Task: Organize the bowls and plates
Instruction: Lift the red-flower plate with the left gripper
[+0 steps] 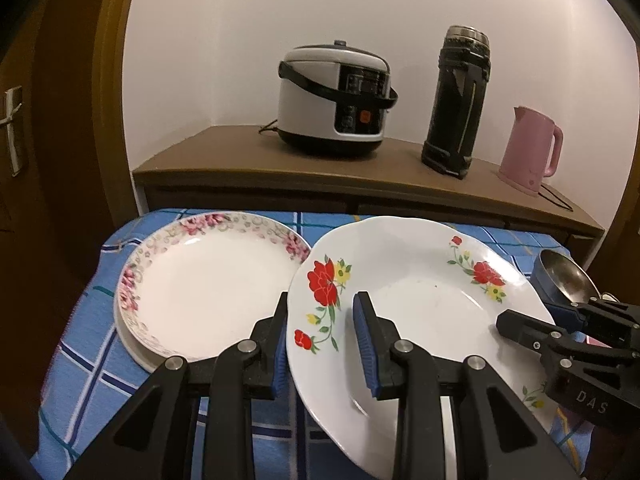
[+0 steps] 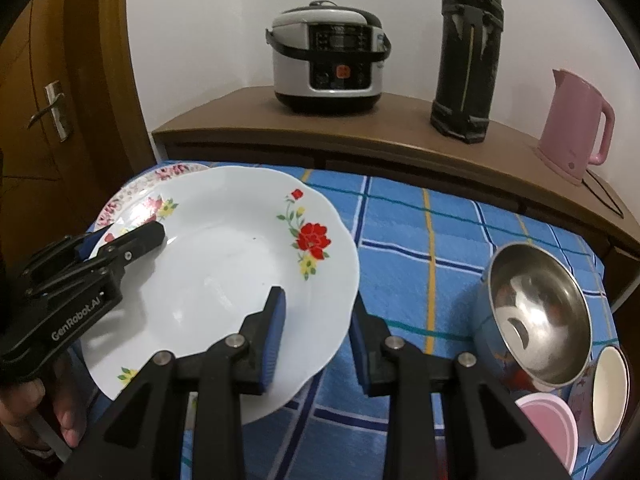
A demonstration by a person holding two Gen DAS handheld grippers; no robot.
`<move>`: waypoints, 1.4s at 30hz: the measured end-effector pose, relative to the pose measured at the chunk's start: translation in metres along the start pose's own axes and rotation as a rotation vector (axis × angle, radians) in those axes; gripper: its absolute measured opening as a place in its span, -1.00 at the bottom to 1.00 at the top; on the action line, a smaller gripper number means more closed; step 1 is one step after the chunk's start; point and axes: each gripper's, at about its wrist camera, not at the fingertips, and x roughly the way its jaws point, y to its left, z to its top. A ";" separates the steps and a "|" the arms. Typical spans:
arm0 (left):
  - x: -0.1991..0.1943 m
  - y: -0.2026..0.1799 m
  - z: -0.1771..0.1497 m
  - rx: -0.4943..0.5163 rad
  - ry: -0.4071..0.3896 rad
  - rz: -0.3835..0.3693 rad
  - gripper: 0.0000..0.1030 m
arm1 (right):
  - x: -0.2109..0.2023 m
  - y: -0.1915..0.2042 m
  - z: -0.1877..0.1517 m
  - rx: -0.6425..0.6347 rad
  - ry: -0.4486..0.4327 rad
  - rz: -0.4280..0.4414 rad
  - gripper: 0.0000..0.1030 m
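A white plate with red flowers [image 1: 420,304] [image 2: 224,264] hangs tilted over the blue checked tablecloth [image 2: 420,240], carried by both grippers. My left gripper [image 1: 322,298] is shut on its left rim, one pad on top and one beneath. My right gripper [image 2: 316,300] is shut on its right rim the same way. Each gripper shows in the other's view: the right gripper [image 1: 532,316] and the left gripper [image 2: 124,236]. A stack of pink-flowered plates [image 1: 208,280] [image 2: 176,171] lies on the table to the left, partly under the held plate.
A steel bowl [image 2: 540,312] [image 1: 568,276] leans on a blue cup [image 2: 492,352] at the right, beside a pink bowl [image 2: 548,428] and a white-lined cup [image 2: 608,392]. Behind, a wooden sideboard [image 1: 224,160] carries a rice cooker [image 1: 336,100], black flask [image 1: 456,104] and pink kettle [image 1: 528,152]. A hand [image 2: 40,420] holds the left gripper.
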 end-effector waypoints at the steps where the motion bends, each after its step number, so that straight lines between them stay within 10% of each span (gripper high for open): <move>1: -0.002 0.001 0.001 0.000 -0.005 0.005 -0.38 | -0.001 0.003 0.002 -0.005 -0.007 0.002 -0.39; 42: -0.014 0.073 0.051 -0.071 -0.199 0.160 -0.37 | 0.025 0.073 0.078 -0.093 -0.166 0.033 -0.39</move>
